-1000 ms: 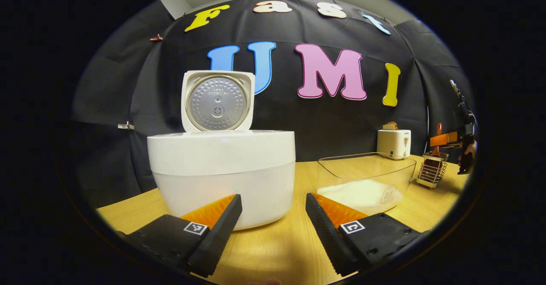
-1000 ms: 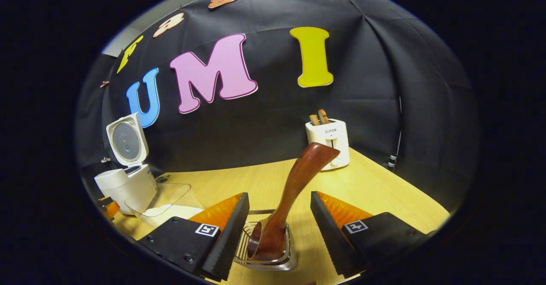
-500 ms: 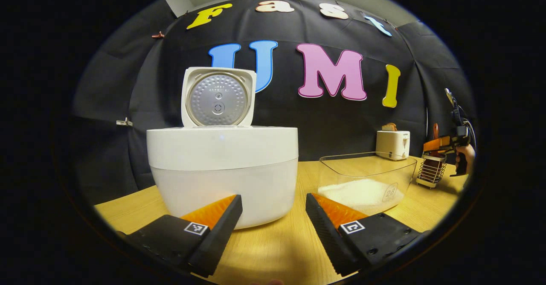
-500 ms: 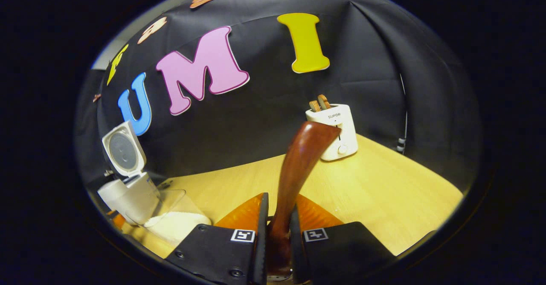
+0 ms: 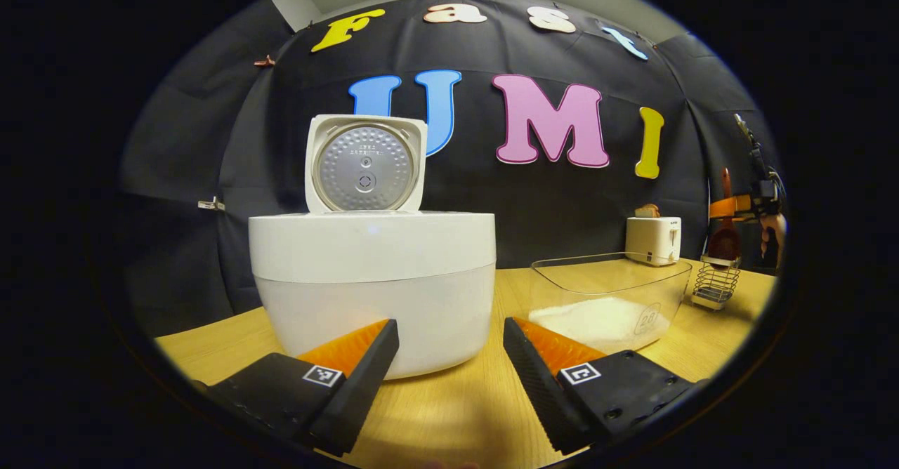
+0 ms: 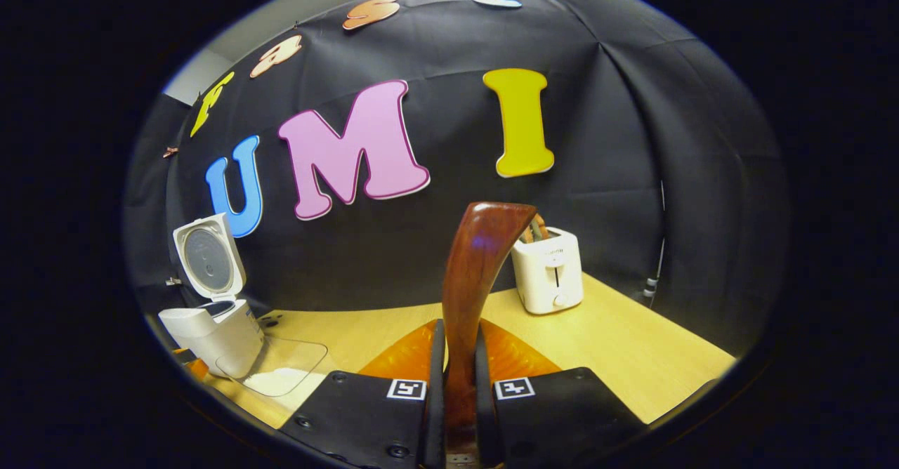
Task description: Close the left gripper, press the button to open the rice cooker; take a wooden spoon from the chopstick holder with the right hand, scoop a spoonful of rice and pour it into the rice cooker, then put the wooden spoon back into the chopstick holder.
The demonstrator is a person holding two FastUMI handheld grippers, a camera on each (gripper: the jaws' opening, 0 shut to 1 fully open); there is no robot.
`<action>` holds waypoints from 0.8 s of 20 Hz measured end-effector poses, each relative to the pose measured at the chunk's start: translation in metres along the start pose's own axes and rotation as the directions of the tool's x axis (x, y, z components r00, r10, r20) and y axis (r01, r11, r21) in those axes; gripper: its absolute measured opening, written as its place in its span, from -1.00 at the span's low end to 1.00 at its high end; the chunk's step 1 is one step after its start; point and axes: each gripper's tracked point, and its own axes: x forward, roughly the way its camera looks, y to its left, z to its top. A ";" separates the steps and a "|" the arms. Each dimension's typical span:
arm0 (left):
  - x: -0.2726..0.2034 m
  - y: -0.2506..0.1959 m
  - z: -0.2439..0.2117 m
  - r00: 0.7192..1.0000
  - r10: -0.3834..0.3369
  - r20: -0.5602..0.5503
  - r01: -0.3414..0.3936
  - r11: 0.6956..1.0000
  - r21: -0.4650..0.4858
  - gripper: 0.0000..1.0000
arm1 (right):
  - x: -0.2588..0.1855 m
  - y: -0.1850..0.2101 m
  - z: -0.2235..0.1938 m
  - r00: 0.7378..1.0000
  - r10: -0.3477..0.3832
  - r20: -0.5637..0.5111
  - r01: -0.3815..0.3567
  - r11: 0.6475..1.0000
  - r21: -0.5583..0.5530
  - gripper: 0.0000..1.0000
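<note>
The right gripper (image 6: 456,399) has both fingers pressed on the spoon (image 6: 472,293); its bowl seems clear of the holder (image 5: 714,285). The left gripper (image 5: 449,364) hovers wide apart, holding nothing, before the cooker (image 5: 372,279), lid up, beside the rice tub (image 5: 607,300).

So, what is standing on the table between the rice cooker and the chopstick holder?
In the left gripper view, a clear container holding white rice stands between the rice cooker and the chopstick holder; the toaster stands farther back.
</note>
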 end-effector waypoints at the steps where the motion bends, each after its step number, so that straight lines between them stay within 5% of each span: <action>1: 0.000 0.001 0.001 1.000 0.000 -0.001 0.000 1.000 0.001 0.94 | -0.002 0.009 0.013 0.999 0.024 0.031 -0.024 1.000 0.001 -0.59; 8: -0.001 0.001 0.000 1.000 -0.001 0.000 0.001 1.000 0.001 0.94 | -0.001 0.095 0.039 0.978 0.181 0.108 -0.187 0.981 0.050 -0.60; 16: -0.001 0.001 0.001 1.000 -0.002 0.002 0.002 1.000 0.001 0.94 | 0.021 0.186 0.025 0.949 0.314 0.001 -0.311 0.940 -0.141 -0.60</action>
